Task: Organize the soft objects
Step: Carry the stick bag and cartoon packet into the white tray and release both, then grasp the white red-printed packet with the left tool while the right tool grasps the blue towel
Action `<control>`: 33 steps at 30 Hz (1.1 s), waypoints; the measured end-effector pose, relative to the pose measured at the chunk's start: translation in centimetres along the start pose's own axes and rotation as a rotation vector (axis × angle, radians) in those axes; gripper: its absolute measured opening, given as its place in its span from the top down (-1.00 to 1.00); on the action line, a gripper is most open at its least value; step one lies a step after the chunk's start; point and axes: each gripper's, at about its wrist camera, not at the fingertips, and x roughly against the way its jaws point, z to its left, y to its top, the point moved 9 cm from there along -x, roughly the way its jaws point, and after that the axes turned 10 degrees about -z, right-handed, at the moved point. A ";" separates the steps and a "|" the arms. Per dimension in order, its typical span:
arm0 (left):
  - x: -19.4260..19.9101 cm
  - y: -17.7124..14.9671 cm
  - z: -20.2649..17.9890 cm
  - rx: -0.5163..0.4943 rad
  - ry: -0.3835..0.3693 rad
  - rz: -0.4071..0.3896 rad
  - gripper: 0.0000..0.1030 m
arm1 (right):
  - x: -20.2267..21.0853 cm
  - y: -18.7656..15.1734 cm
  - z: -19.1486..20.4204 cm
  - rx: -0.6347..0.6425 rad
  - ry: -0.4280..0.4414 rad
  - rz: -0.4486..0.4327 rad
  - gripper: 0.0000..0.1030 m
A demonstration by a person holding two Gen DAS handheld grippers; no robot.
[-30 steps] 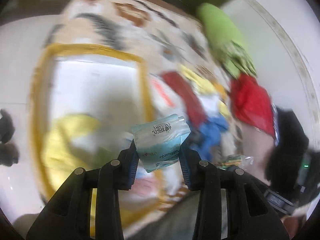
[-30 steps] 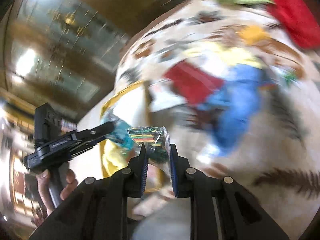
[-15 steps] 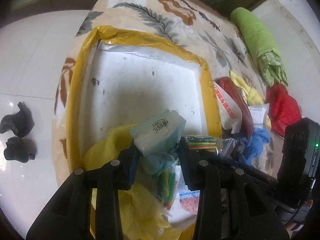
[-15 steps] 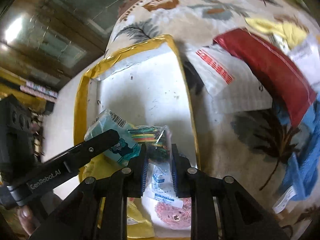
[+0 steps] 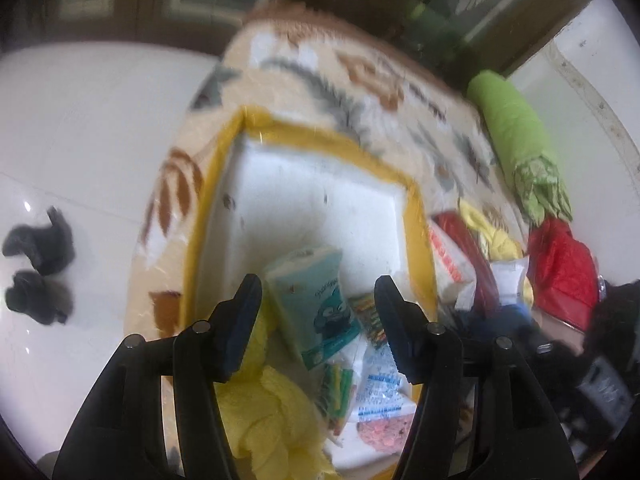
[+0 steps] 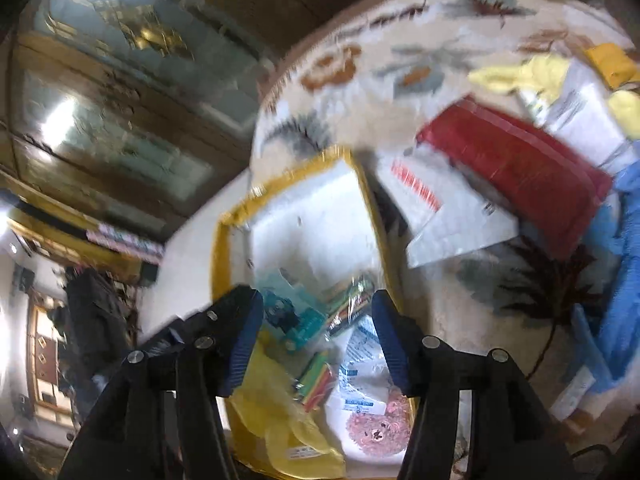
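Observation:
A white foam box with a yellow taped rim [image 5: 416, 216] [image 6: 370, 216] sits on the patterned blanket. My left gripper [image 5: 318, 320] is open above it. A teal tissue pack [image 5: 316, 300] lies in the box below the jaws. My right gripper [image 6: 318, 322] is open too, over the same box. A clear bag of coloured sticks [image 6: 348, 304] [image 5: 366, 316] lies beside the teal pack [image 6: 292, 316]. A yellow cloth [image 5: 268, 408], a white-blue packet [image 5: 378, 392] and a pink bear item [image 6: 378, 432] lie in the box.
On the blanket right of the box lie a white mailer [image 6: 444, 216], a red bag [image 6: 516, 164], blue cloth [image 6: 624, 280], yellow cloth [image 5: 496, 236], a red sack [image 5: 564, 268] and a green roll [image 5: 516, 128]. Black shoes [image 5: 38, 268] stand on the white floor.
Both grippers opened. The teal pack and the bag of coloured sticks dropped from the jaws into the box. Both grippers pulled back a little.

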 end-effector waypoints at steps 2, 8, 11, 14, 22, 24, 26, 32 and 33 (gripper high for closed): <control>2.4 1.1 -1.8 -0.055 -0.036 -0.125 -0.15 | 2.7 1.4 -0.1 -0.023 0.019 -0.061 -0.10; 5.2 -1.4 -7.9 -0.217 -0.135 -0.224 -0.49 | 9.8 5.6 -6.7 -0.124 -0.076 -0.095 -0.10; 3.1 -4.4 -10.3 -0.216 -0.218 -0.069 -0.49 | 11.2 7.6 -11.3 -0.178 -0.189 -0.117 -0.10; 1.8 -6.4 -12.1 -0.173 -0.285 0.034 -0.49 | 10.5 7.8 -14.6 -0.219 -0.244 -0.064 -0.10; -1.8 -5.6 -14.9 -0.132 -0.229 0.148 -0.48 | 6.3 6.5 -18.6 -0.214 -0.300 0.076 -0.10; -3.7 -4.8 -15.3 -0.119 -0.196 0.185 -0.49 | 5.4 6.3 -19.0 -0.200 -0.336 0.094 -0.10; -5.2 -4.2 -15.8 -0.112 -0.176 0.197 -0.48 | 5.0 6.0 -19.5 -0.197 -0.353 0.116 -0.10; -11.3 -4.4 -16.9 -0.190 0.007 0.295 -0.48 | 4.8 5.3 -20.0 -0.211 -0.392 0.150 -0.08; -11.9 -4.6 -16.8 -0.219 0.041 0.305 -0.44 | 4.6 5.3 -20.2 -0.212 -0.391 0.150 -0.07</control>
